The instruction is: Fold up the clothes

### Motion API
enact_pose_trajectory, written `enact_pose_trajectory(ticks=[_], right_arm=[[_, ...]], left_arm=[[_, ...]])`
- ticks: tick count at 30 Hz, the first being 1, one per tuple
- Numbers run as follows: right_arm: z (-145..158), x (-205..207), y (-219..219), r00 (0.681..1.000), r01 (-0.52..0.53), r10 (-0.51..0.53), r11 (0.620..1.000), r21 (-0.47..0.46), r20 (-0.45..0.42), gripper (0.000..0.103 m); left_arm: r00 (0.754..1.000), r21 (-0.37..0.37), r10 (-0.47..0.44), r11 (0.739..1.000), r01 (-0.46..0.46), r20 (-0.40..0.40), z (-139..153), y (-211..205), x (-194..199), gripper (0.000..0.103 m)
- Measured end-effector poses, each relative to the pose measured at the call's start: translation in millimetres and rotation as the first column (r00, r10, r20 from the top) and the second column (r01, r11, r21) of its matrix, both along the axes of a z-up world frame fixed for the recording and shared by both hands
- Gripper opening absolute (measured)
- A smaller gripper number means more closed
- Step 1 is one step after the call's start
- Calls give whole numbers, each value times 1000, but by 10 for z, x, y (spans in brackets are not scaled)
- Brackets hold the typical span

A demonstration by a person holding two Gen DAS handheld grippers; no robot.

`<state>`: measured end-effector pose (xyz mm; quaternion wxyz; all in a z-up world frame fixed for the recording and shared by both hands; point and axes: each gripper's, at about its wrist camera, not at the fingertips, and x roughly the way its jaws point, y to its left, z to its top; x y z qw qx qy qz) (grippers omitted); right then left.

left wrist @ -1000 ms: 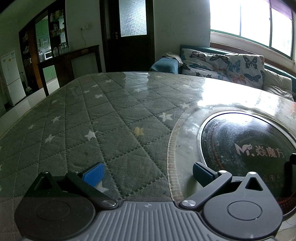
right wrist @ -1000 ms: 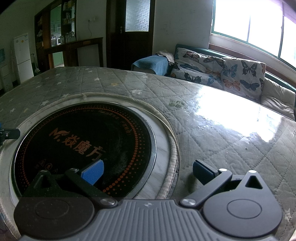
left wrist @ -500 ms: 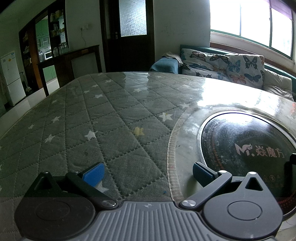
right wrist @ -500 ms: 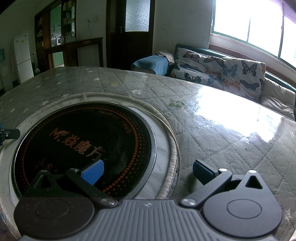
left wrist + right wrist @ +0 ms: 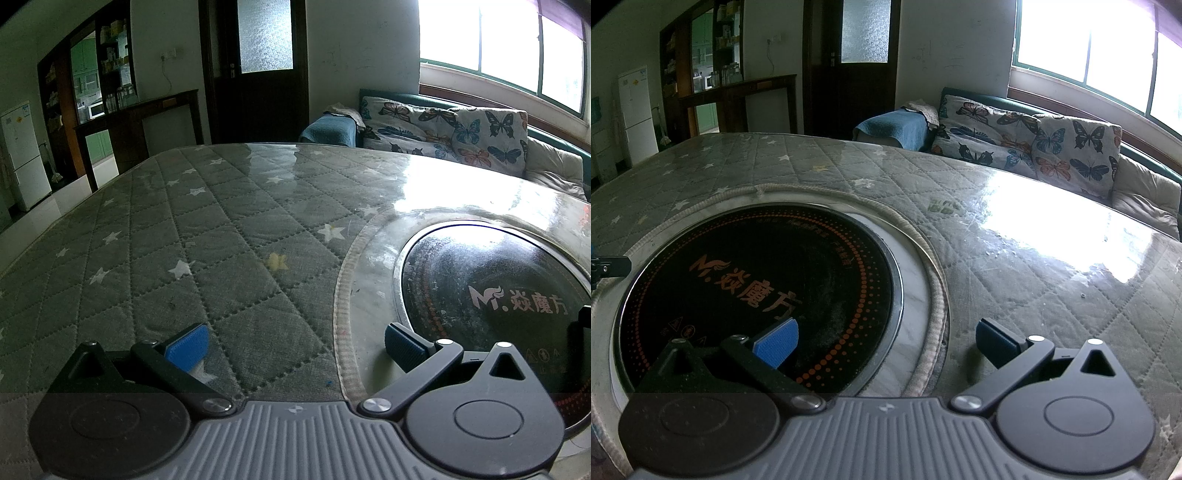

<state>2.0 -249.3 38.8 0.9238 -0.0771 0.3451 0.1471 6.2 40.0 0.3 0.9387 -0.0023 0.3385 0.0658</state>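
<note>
Hovering low over the table, the left gripper and right gripper both have fingers wide apart and empty, and no clothes show, so find them first, then pinch an edge.

We see left claw: grey ribbed housing at centre, two matte black round hubs with triangular cut-outs, black link arms on silver pivot screws, blue ridged pads at tips. Right claw is same build: grey ribs, black hubs, silver screws, blue pads.
</note>
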Motion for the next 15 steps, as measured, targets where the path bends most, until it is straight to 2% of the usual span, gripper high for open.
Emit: enact_pose_trajectory(ticks=[15], right_arm=[[1,1,0,1000,0,0,1000,0,0,103]], left_arm=[[1000,0,0,1000,0,0,-1,0,1,103]])
